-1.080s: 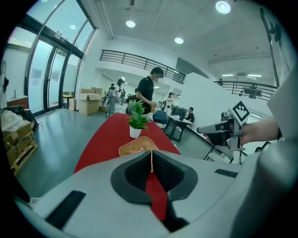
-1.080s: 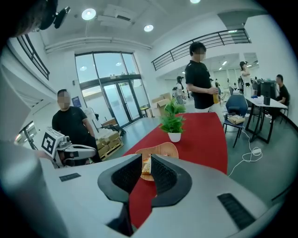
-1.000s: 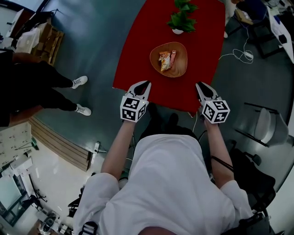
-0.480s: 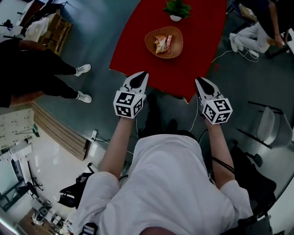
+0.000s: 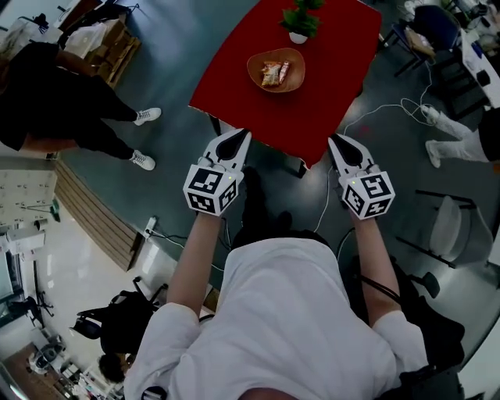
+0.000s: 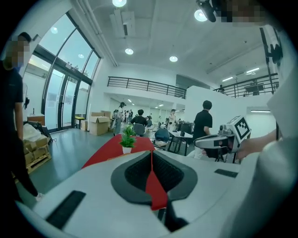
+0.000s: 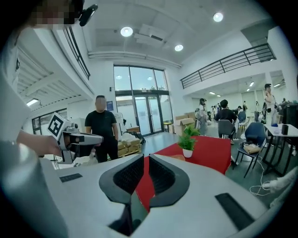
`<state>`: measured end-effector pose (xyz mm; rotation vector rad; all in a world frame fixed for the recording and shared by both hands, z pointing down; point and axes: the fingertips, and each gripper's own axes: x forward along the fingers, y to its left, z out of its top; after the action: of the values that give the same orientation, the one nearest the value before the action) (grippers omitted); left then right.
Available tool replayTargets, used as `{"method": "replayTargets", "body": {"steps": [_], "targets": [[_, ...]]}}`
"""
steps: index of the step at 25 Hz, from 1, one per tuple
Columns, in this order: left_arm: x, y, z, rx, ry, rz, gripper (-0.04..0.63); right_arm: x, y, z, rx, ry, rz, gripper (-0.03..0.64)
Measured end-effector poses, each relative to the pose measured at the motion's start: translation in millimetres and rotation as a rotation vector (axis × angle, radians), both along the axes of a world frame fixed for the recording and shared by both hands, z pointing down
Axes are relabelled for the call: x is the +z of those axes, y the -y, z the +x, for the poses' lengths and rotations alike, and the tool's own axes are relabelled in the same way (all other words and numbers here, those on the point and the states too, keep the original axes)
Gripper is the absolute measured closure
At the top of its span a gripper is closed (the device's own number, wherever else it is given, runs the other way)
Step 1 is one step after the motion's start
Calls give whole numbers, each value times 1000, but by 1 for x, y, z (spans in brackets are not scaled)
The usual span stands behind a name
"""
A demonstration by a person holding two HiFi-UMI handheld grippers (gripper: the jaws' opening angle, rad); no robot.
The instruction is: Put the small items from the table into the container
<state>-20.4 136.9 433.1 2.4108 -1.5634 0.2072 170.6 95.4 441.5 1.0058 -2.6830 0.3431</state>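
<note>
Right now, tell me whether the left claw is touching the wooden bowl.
Apart. In the head view, bare red table lies between the left claw and the bowl.

Bare red table (image 5: 312,117) lies open before the bowl (image 5: 297,67); a potted plant (image 5: 301,20) stands just behind it

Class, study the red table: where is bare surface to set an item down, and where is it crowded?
Bare: the near end of the red table, between the wooden bowl and the near edge, and the strip from the bowl to the right edge. Crowded: the far end, where the potted plant stands close behind the bowl holding snack packets.
</note>
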Motion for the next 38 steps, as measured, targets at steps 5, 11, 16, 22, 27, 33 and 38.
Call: {"method": "replayTargets", "body": {"steps": [5, 11, 16, 22, 27, 33, 38], "targets": [[-21, -26, 4, -10, 18, 29, 588, -23, -19, 0, -20, 30, 37, 596], [-42, -53, -5, -1, 7, 43, 588, -40, -47, -19, -33, 53, 57, 603], [-55, -48, -15, 26, 5, 58, 588, -54, -52, -32, -35, 64, 71, 604], [-68, -48, -24, 55, -15, 89, 588, -73, -60, -43, -20, 64, 97, 604], [-69, -54, -33, 63, -20, 98, 588, -80, -71, -47, 2, 84, 103, 604], [-69, -64, -31, 104, -15, 97, 588, -86, -78, -48, 17, 72, 126, 604], [-67, -68, -25, 128, -2, 95, 588, -87, -80, -48, 30, 90, 121, 604]]}}
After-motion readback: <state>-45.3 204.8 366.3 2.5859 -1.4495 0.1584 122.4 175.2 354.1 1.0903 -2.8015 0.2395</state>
